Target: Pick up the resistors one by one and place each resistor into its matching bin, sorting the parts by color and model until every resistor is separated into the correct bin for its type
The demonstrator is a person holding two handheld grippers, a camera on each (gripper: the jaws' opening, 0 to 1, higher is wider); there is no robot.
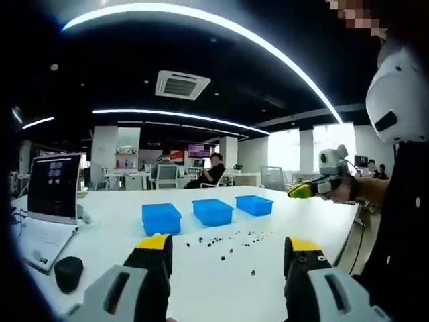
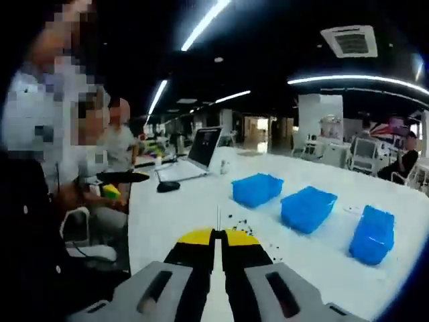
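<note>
My left gripper [image 1: 228, 251] stood wide open above the white tabletop [image 1: 114, 231], its yellow-tipped jaws well apart and holding nothing. Between them, toward twelve o'clock, the resistors [image 1: 231, 239] lay scattered as small dark specks, too small for me to tell colour or model. Just beyond them three blue bins [image 1: 212, 211] sat in a row. A laptop [image 1: 50, 198] stood open at nine o'clock with a dark mouse [image 1: 68, 272] near it.

My right gripper [image 2: 219, 236] was closed, its jaws pressed together; I could not tell whether anything sat between them. From that side the bins [image 2: 307, 208] ran toward three o'clock and the resistors [image 2: 241, 225] lay just past the jaw tips. My right gripper [image 1: 301, 190] also showed at three o'clock in the left gripper view, raised over the tabletop edge.
</note>
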